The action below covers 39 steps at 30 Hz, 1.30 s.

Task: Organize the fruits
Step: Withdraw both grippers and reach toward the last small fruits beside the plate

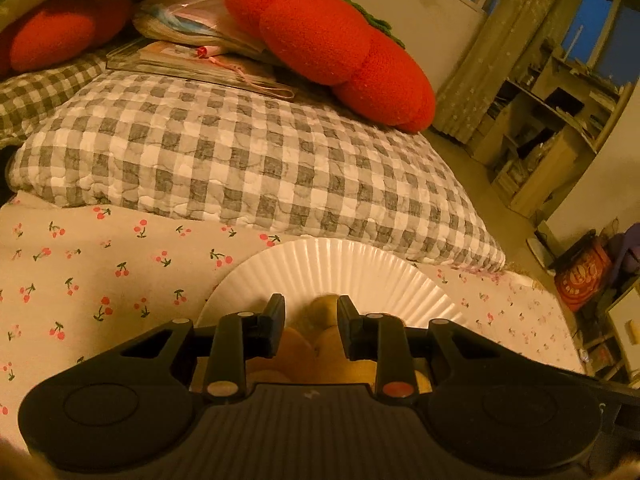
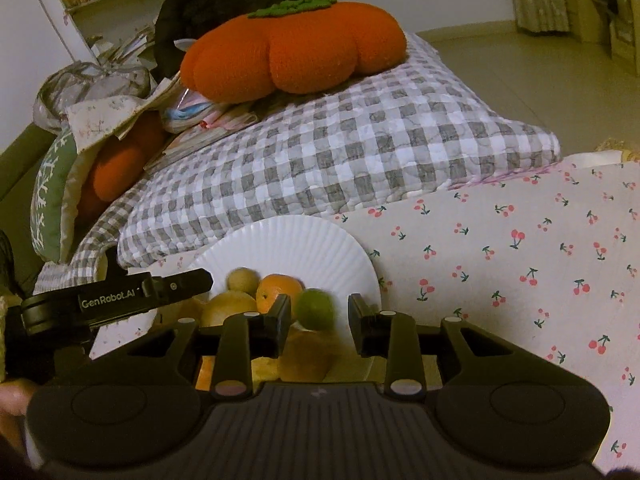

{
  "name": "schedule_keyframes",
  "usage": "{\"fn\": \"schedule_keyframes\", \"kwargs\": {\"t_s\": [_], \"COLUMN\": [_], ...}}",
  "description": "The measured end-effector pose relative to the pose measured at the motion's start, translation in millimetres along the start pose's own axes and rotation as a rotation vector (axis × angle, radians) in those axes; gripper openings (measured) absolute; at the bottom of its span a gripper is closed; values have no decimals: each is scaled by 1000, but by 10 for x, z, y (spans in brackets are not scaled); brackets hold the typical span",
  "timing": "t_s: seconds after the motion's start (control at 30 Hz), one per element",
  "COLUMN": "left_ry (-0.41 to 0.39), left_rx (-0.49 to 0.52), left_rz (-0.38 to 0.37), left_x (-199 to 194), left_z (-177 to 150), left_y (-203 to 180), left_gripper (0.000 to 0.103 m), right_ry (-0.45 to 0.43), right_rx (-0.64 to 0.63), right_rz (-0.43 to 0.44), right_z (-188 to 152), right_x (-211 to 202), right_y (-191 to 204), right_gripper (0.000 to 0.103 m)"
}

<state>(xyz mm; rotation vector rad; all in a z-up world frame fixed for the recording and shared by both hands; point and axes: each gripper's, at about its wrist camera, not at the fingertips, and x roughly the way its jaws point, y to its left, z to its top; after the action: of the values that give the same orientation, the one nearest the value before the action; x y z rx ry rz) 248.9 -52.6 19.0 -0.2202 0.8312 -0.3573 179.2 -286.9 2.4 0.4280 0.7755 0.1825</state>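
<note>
A white fluted paper plate (image 1: 340, 264) (image 2: 280, 240) lies on the cherry-print sheet and holds a pile of fruit. In the right wrist view I see an orange (image 2: 278, 290), a small brown fruit (image 2: 242, 280), a yellow fruit (image 2: 228, 308) and a tan one (image 2: 308, 356). A blurred green lime (image 2: 316, 308) sits between the fingers of my right gripper (image 2: 320, 306), which is open; the right pad stands clear of it. My left gripper (image 1: 311, 316) (image 2: 208, 280) hovers over the plate's left side, jaws close together, with nothing gripped and fruit showing beneath.
A grey checked quilt (image 1: 240, 152) (image 2: 340, 152) lies just behind the plate, with orange-red plush cushions (image 1: 328, 40) (image 2: 296, 48) and papers on it. The cherry-print sheet (image 1: 100, 264) (image 2: 520, 260) spreads to both sides. Shelves (image 1: 540, 132) stand across the floor.
</note>
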Motion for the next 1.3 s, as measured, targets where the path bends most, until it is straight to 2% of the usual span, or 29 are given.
{"fn": "schedule_keyframes", "kwargs": {"t_s": [0.23, 0.43, 0.63, 0.87, 0.97, 1.03, 1.3], "left_ry": [12, 17, 19, 37, 44, 41, 100], "left_rx": [-2, -1, 17, 45, 86, 110, 130], "left_rz": [-15, 30, 87, 146, 174, 202, 240], "left_x": [-194, -448, -692, -922, -986, -1038, -1060], "left_z": [44, -17, -168, -409, -511, -593, -814], "left_y": [-29, 66, 150, 199, 158, 153, 215], "left_gripper": [16, 19, 20, 21, 26, 35, 44], "right_ry": [10, -75, -49, -20, -1, 17, 43], "right_rx": [3, -32, -2, -58, -89, -101, -130], "right_rz": [-38, -18, 22, 49, 42, 45, 43], "right_z": [-79, -30, -58, -209, -304, -358, -441], "right_x": [-49, -268, -320, -362, -361, -354, -334], "right_y": [182, 382, 443, 711, 804, 850, 929], "right_gripper": [34, 44, 50, 50, 50, 50, 58]}}
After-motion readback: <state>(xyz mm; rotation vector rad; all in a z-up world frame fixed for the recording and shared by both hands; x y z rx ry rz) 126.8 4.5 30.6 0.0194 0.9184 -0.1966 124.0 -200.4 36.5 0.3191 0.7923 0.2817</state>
